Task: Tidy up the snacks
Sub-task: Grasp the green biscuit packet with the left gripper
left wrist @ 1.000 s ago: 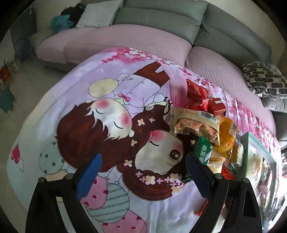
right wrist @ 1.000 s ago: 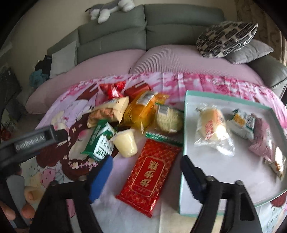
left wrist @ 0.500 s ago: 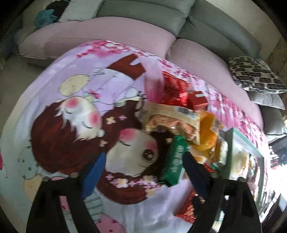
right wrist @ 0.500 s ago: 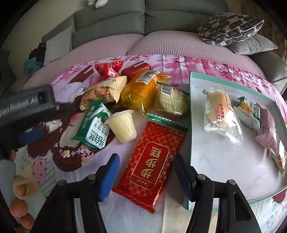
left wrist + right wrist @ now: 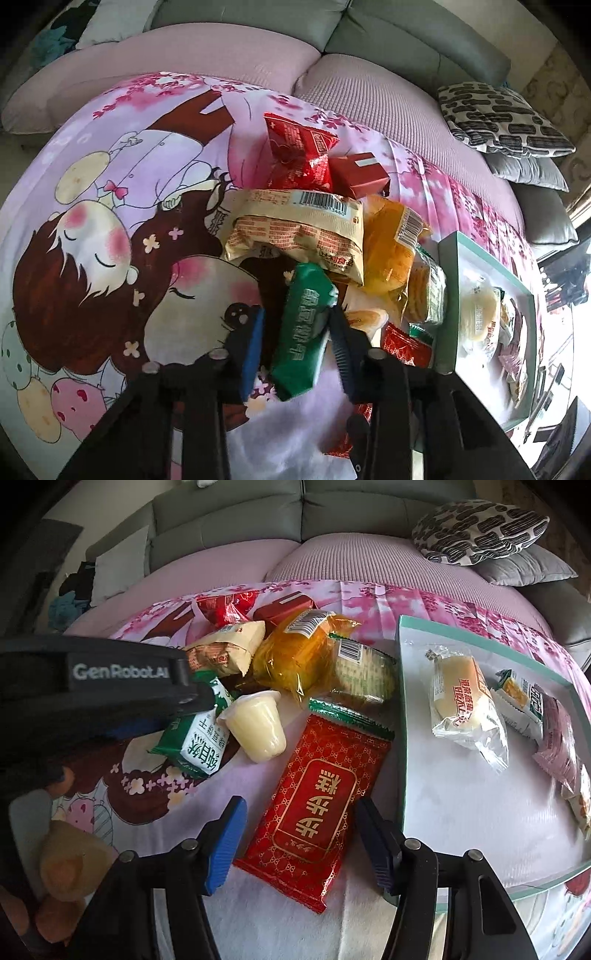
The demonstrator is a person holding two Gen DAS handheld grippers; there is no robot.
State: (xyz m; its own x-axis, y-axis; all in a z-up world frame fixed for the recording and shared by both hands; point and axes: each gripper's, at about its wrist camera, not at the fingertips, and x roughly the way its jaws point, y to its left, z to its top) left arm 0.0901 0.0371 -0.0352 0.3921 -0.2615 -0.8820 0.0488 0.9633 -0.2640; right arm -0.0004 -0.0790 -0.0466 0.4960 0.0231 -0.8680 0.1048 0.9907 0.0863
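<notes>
A pile of snacks lies on a cartoon-print cloth. My left gripper (image 5: 295, 343) straddles a green snack pack (image 5: 304, 332); the right pad touches it, a gap shows at the left pad. The same pack shows in the right wrist view (image 5: 195, 738), under the left gripper's body (image 5: 103, 686). My right gripper (image 5: 299, 834) is open over a flat red packet (image 5: 317, 794). A pudding cup (image 5: 258, 727), a beige pack (image 5: 295, 232), an orange bag (image 5: 295, 653) and a green-rimmed tray (image 5: 461, 812) holding several snacks lie around.
Red snack bags (image 5: 299, 151) and a small red box (image 5: 360, 173) lie at the far side of the pile. A grey sofa (image 5: 258, 520) with patterned cushions (image 5: 480, 528) runs behind. The cloth's left half shows only the cartoon print (image 5: 92, 240).
My left gripper moved right and forward onto the green pack and narrowed around it. My right gripper dropped closer over the red packet.
</notes>
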